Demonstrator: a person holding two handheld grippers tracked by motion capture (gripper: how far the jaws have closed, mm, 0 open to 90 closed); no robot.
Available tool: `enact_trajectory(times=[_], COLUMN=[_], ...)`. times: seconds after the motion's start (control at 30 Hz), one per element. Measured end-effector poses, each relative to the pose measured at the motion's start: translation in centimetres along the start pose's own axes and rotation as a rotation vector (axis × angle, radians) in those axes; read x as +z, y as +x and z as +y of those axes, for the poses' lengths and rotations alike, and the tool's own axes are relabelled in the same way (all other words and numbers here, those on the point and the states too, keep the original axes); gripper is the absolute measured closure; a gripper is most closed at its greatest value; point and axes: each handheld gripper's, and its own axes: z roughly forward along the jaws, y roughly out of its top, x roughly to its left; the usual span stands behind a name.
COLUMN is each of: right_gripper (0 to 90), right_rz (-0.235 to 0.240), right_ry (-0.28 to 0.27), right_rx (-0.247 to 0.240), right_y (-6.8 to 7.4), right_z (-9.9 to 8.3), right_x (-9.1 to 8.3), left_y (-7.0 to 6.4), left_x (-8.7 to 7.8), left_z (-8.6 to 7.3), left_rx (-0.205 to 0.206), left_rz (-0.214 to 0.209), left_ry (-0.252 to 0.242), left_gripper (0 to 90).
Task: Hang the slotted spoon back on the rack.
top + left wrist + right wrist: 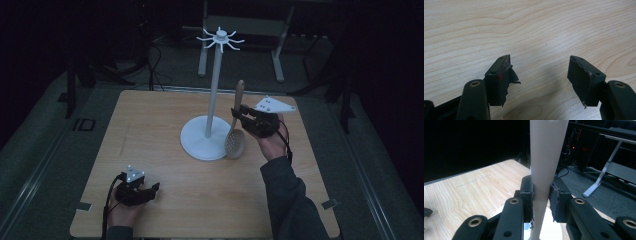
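High view: right gripper [234, 114] clamps pale wooden slotted spoon [235, 141] upright, bowl beside white hook stand [212, 90]'s base. Left gripper view: left gripper [540, 72], jaws wide, over light wood table [529, 30], near-left.

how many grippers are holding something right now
1. The right gripper is shut on the slotted spoon beside the white stand; the left gripper is open over the bare table.
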Motion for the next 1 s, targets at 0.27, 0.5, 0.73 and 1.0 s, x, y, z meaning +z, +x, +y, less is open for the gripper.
enact_trajectory(times=[0.27,0.5,0.73,1.0], right_gripper=[74.4,74.4,74.4,74.4], right_rz=[0.003,0.000,0.000,0.000], right_ry=[-0.016,-0.028,-0.047,-0.075], right_rx=[0.008,0.019,0.030,0.061], right_y=[-0.1,-0.4,-0.4,-0.7], right_z=[0.8,1.1,1.6,2.0], right_x=[0.0,0.0,-0.1,-0.2], left_y=[0.0,0.0,0.1,0.1], left_x=[0.0,0.0,-0.1,-0.1], left_z=[0.0,0.0,0.0,0.0], left_rx=[0.001,0.001,-0.001,-0.005], left_rz=[-0.001,0.000,0.002,0.002], left_ry=[0.001,0.000,-0.001,-0.003], left_gripper=[36.1,36.1,36.1,36.1])
